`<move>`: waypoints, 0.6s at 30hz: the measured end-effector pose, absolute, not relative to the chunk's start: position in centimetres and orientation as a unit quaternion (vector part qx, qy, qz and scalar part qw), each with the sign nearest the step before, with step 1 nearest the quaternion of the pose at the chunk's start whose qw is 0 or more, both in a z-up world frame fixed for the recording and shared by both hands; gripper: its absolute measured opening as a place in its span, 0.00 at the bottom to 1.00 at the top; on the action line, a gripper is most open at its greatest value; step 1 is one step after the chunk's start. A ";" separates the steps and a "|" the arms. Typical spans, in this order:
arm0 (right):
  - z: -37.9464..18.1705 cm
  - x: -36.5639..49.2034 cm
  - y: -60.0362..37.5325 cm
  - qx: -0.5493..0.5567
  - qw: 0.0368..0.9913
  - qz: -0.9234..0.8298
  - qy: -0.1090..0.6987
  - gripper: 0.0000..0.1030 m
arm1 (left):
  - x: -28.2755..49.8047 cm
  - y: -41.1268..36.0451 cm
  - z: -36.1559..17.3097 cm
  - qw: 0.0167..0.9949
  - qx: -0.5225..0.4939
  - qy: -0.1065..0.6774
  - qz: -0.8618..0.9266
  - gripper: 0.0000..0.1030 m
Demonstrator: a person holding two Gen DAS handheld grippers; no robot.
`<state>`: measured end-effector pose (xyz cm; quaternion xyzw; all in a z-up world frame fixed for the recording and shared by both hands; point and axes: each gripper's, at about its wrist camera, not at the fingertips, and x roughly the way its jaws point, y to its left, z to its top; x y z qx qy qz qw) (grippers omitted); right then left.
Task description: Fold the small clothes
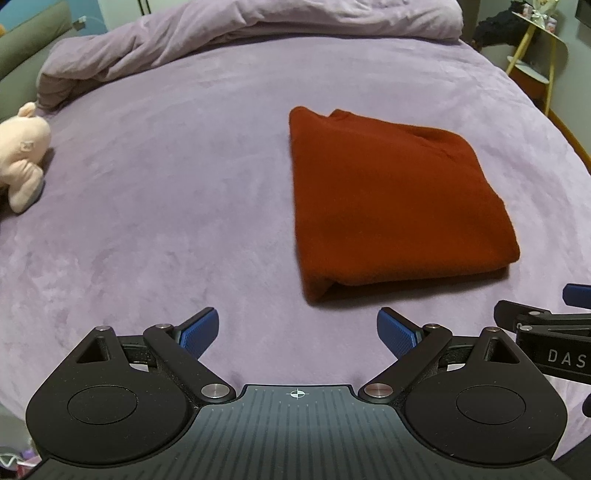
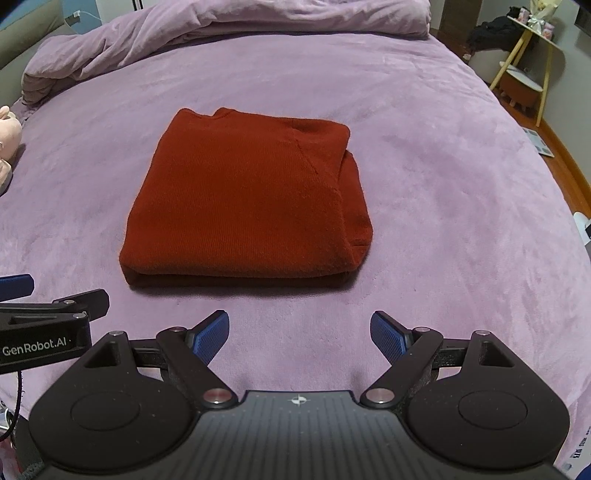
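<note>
One garment (image 2: 243, 199) is counted: a rust-red knit, folded into a compact rectangle of several layers, lying flat on the bed (image 2: 424, 184). It is touched by neither gripper. In the right wrist view it sits just ahead of the fingers; in the left wrist view it lies ahead and to the right.

Two grippers are seen. The left gripper (image 1: 297, 332) is held released, its blue pads (image 1: 201, 330) spread wide with nothing between them. The right gripper (image 2: 299, 334) is likewise spread and empty. Both are held near the front edge of the bed, side by side, each showing at the border of the other's view.

One plush toy (image 1: 22, 155), pale pink, is noted at the left edge of the bed.

Surface: lilac fleece sheet. One duvet (image 2: 221, 33) of the same colour is bunched along the far side. Room: dim; one yellow-legged shelf (image 2: 532, 66) stands at the far right.
</note>
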<state>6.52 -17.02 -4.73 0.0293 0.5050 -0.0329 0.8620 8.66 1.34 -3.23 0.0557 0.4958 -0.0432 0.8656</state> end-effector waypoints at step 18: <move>-4.4 6.5 -16.8 0.026 0.863 -0.042 0.502 0.82 | 8.6 1.2 -3.1 0.862 0.044 0.503 -0.054 0.94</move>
